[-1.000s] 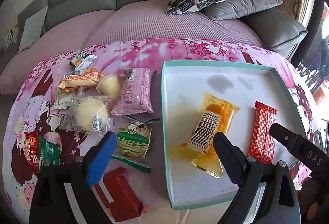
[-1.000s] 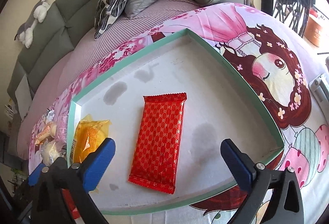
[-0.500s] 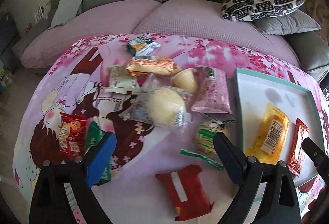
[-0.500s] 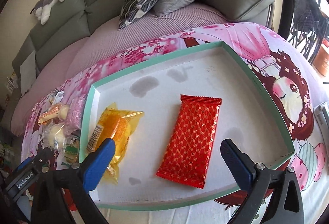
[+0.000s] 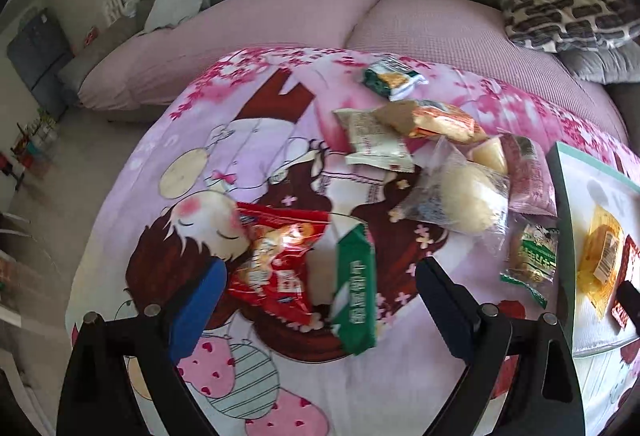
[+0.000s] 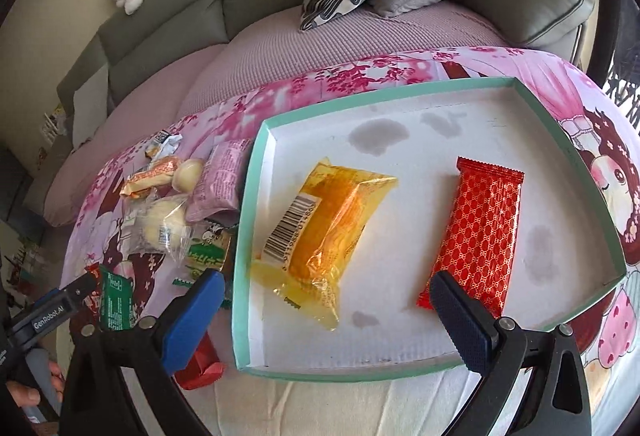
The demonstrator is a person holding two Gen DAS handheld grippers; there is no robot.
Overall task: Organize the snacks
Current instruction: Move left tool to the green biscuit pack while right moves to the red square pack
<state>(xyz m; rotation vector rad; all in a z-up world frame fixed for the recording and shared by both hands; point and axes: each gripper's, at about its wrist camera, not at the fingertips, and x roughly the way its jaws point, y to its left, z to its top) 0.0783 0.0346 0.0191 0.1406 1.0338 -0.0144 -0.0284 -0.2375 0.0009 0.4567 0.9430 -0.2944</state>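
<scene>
I hold the left gripper (image 5: 316, 300) wide open over the red snack bag (image 5: 276, 260) and green packet (image 5: 354, 292), left of the tray (image 6: 248, 220). Next I must lower and close. The right gripper (image 6: 320, 312) waits open above the tray.

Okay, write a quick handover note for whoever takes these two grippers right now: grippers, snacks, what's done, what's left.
Left gripper: open, empty, hovering over the red snack bag and green packet on the cloth.
Right gripper: open, empty, over the near edge of the tray.
Done: yellow packet and red bar lie in the tray.
Left: the snacks still on the cloth left of the tray, including the bun, pink packet and small green packet.
</scene>
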